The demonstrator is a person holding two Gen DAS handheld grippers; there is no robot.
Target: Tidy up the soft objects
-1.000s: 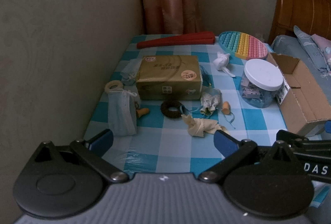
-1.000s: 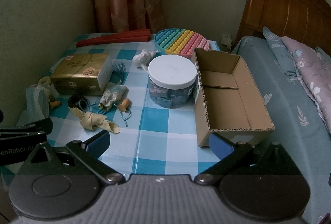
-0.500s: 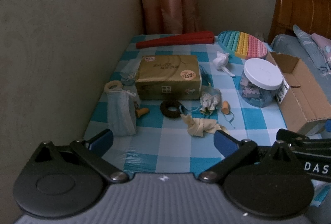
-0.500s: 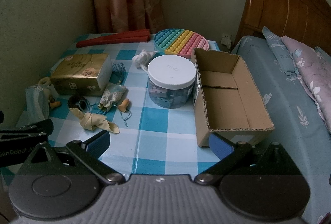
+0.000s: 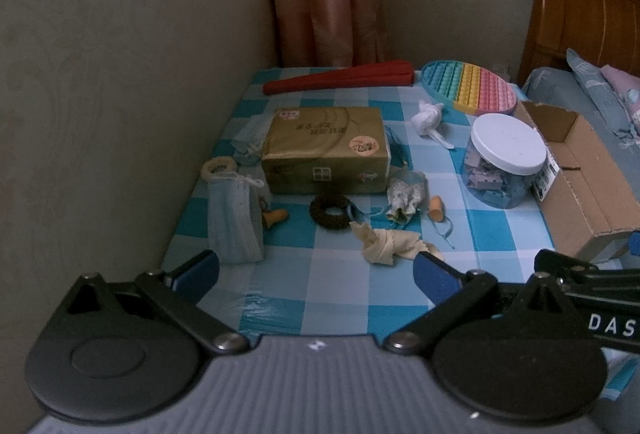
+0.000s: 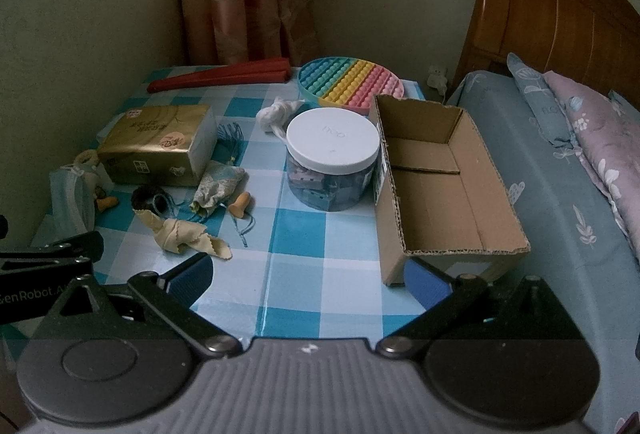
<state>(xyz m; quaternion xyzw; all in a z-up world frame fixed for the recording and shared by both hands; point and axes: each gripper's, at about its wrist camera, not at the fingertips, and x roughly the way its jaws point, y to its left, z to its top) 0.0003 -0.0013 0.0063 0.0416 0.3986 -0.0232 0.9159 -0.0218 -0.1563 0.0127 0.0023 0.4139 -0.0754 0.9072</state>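
Observation:
Soft items lie scattered on the blue checked table (image 5: 340, 298): a knotted yellow cloth (image 5: 386, 242) (image 6: 180, 236), a blue face mask (image 5: 234, 220) (image 6: 68, 199), a dark hair ring (image 5: 330, 211), a patterned pouch (image 5: 406, 193) (image 6: 218, 185), a white knotted cloth (image 5: 428, 117) (image 6: 278, 113) and orange earplugs (image 5: 436, 209) (image 6: 240, 203). An open cardboard box (image 6: 440, 185) (image 5: 580, 169) lies at the table's right side with nothing seen inside. My left gripper (image 5: 316, 272) hovers open at the near edge, just short of the yellow cloth. My right gripper (image 6: 308, 276) stands open before the box, holding nothing.
A gold tissue pack (image 5: 326, 149), a clear jar with a white lid (image 6: 332, 159), a rainbow pop toy (image 6: 352, 83) and a red folded fan (image 5: 340, 81) also occupy the table. Walls and a curtain close the left and back; a bed (image 6: 560, 213) lies right.
Both views have shifted only slightly; the objects and the open grippers stay as they were.

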